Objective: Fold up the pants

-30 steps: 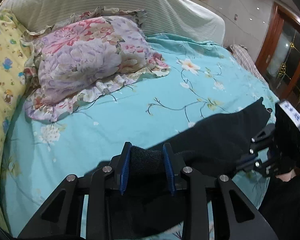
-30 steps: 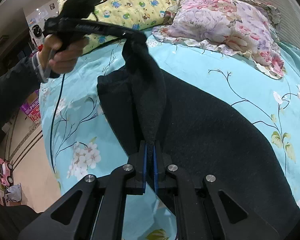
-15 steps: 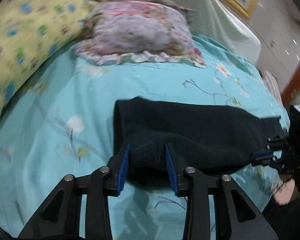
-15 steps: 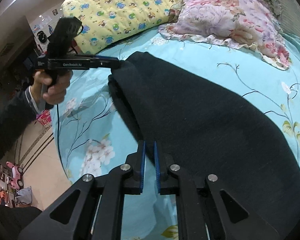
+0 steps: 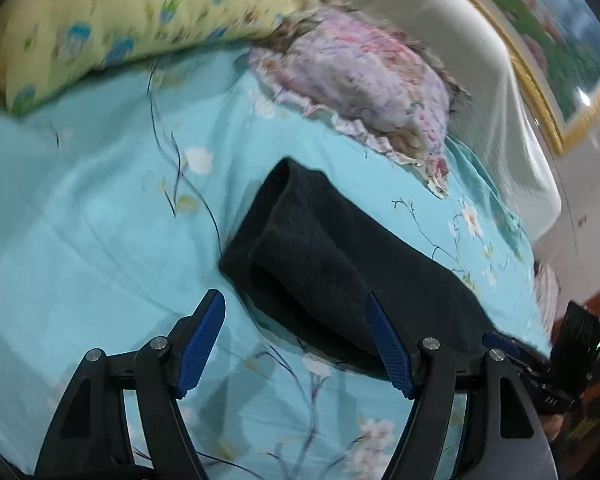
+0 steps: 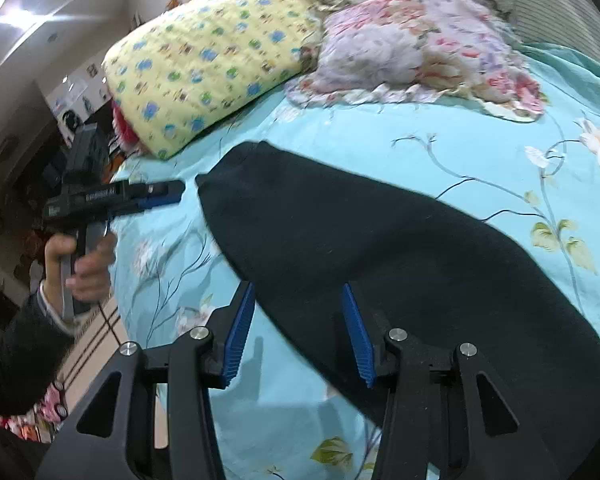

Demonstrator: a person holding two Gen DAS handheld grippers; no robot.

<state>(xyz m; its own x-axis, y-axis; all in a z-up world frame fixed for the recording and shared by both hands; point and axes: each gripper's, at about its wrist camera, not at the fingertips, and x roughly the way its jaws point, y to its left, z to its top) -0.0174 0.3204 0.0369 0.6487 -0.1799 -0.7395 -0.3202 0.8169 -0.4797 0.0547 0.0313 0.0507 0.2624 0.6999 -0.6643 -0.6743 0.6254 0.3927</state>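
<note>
So on the far left, the left gripper (image 6: 172, 194) is off the pants (image 6: 400, 264), just beside their narrow end, with a hand (image 6: 86, 264) on the grip. Its jaws are spread wide with nothing in them, only sheet (image 5: 100, 220) below. The pants lie flat and folded across the bed, below the yellow pillow (image 6: 208, 60) and the floral pillow (image 6: 420, 48). Right gripper (image 6: 298, 336) is wide open too, hovering over the pants' near edge, holding nothing.
</note>
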